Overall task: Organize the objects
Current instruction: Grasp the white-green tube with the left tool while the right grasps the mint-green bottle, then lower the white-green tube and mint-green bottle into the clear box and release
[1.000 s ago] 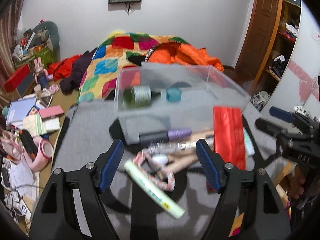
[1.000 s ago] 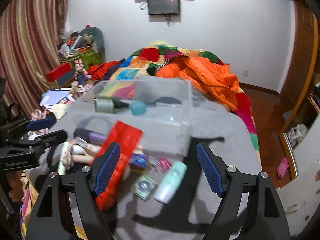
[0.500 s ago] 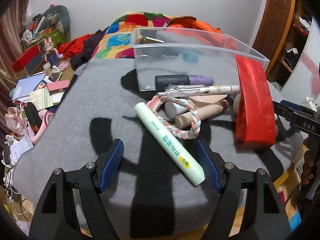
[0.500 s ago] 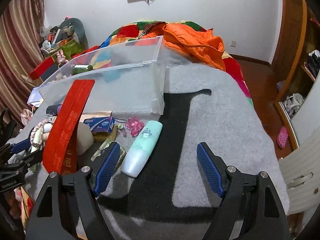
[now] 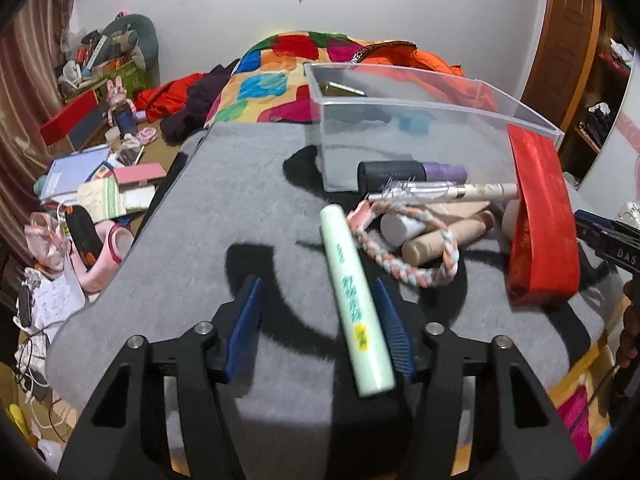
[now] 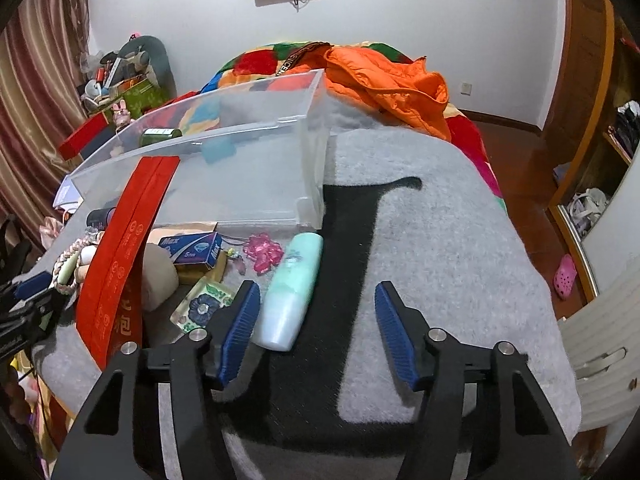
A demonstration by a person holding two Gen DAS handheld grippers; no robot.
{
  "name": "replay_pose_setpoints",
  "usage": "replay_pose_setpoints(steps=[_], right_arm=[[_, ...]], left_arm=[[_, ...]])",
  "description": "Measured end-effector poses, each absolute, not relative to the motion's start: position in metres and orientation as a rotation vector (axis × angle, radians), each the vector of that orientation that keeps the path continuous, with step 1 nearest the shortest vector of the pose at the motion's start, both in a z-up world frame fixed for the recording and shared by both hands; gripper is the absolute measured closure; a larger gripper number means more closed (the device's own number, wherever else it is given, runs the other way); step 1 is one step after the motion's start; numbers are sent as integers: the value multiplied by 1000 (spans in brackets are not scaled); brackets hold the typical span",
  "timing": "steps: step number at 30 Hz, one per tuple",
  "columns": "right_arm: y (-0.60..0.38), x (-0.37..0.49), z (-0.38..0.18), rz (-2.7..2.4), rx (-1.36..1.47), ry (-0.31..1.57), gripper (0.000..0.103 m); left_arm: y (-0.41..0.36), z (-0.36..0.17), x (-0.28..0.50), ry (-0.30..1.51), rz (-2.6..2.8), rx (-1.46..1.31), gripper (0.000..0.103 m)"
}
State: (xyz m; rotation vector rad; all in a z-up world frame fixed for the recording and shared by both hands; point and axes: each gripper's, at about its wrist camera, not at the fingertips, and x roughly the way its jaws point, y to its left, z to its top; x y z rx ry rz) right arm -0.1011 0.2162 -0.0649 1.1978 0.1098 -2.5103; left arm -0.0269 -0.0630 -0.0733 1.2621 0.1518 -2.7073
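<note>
On the grey mat point(image 5: 240, 208), a pale green tube point(image 5: 352, 292) lies between the jaws of my left gripper point(image 5: 318, 320). It rests close against the right pad, with a wide gap to the left pad. The jaws are closing. My right gripper point(image 6: 318, 328) is also closing. A mint bottle point(image 6: 292, 280) lies on the mat point(image 6: 440, 240) with its base beside the left pad and nothing touching the right pad. Behind stands a clear plastic bin point(image 5: 440, 104) point(image 6: 200, 152), with a red box point(image 5: 540, 216) point(image 6: 120, 248) leaning on it.
A braided rope ring point(image 5: 400, 264), a black and purple tube point(image 5: 400, 172) and a beige tube point(image 5: 440, 240) lie before the bin. A blue box point(image 6: 192, 246), a pink clip point(image 6: 264, 252) and a flower packet point(image 6: 202, 304) lie left of the bottle. Floor clutter lies left, a bed behind.
Both grippers have sunk toward the mat and their jaws have narrowed. The green tube now sits between the left jaws, and the mint bottle's base is beside the right gripper's left pad.
</note>
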Motion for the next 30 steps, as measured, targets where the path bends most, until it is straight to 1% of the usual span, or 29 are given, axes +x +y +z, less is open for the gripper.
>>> replay_pose_setpoints(steps=[1,3,4,5,7,9,19,30], right_arm=[[214,-102,-66,-2509,1199,114,51],[211,-104,-68,-2508,1205,117,56],[210,-105,-70,-2507,1209,114,60],[210,-106,-72,-2509,1212,110,63],[211,-105,-73,-2522,1203,107,73],[213,-104,-72,-2525,1196,100,81],[230,-92,-54,-2528,1127,15,81],[228,-83,2,-2528,942,-30,81]], left_arm=[[-61,-74,-30,142,-2711,1254,56],[-58,-75,-33,137,-2716,1238,62],[-57,-75,-34,131,-2716,1223,69],[-56,-75,-34,129,-2718,1215,73],[-53,-75,-32,127,-2730,1198,88],[-52,-75,-30,103,-2723,1180,88],[-62,-60,-15,158,-2728,1142,88],[-50,-9,-24,184,-2863,1012,88]])
